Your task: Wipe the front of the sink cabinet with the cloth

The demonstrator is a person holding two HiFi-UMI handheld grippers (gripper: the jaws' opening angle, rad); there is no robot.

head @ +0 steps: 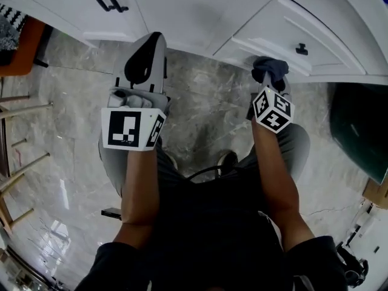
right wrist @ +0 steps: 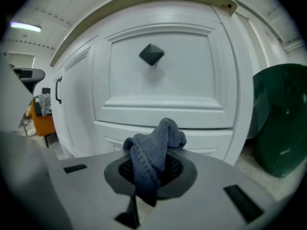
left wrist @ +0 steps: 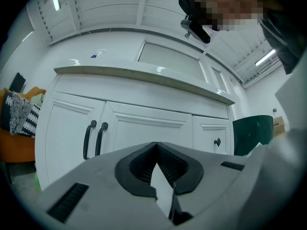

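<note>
Right gripper: your jaws are clamped on the dark blue cloth, which bunches up over the tips.
Cloth: its long axis runs back along your jaws, with the wad at the front end.
Cabinet front: the white panel with the black knob is dead ahead of your right gripper. The wad sits at the rail under that panel, but contact can't be confirmed.
Left gripper: jaws together and empty, held back over the floor and facing the double doors.
Nearer hand: your right, by a clear margin.
Next move, as I read it: press forward so the wad flattens, then sweep along the panel.
</note>
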